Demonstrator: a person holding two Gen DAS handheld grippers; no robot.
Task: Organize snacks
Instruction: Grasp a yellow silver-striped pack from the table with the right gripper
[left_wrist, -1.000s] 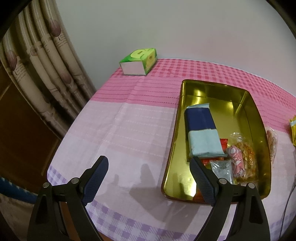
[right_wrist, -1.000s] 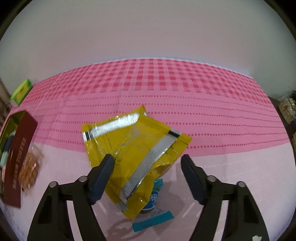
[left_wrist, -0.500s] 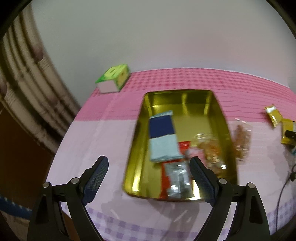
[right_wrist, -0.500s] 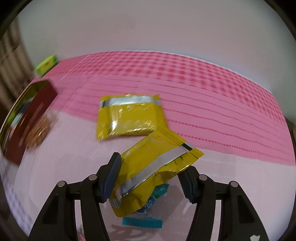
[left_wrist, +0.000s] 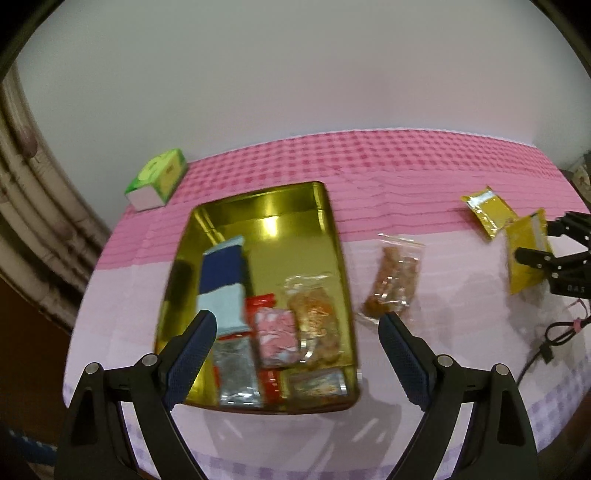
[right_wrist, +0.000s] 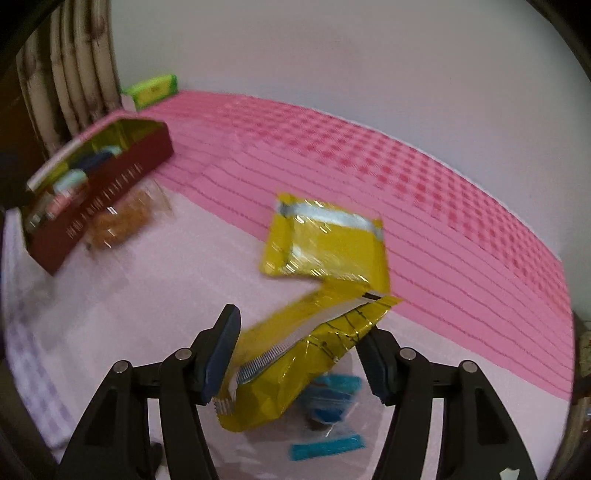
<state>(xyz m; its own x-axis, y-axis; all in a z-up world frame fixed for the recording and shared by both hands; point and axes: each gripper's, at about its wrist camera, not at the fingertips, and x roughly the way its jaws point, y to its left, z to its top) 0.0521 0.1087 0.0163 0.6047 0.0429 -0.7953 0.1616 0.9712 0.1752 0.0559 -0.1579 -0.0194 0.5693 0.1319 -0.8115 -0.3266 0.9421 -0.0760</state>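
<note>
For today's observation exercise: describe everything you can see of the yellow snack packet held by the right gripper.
The yellow snack packet is glossy, crinkled foil with a silver serrated seal strip along one edge. It sits tilted between the fingers of the right gripper, lifted off the pink tablecloth, its far corner pointing up and right. A second yellow packet lies flat beyond it, and blue wrappers lie beneath.

Pink checked cloth-covered table (left_wrist: 406, 173), bearing gold rectangular metal tin (left_wrist: 332, 236) centre, green tissue box (left_wrist: 157, 179) upper left, clear bag of brown snacks (left_wrist: 393, 284) and flat yellow foil packet (left_wrist: 487, 210) right.
</note>
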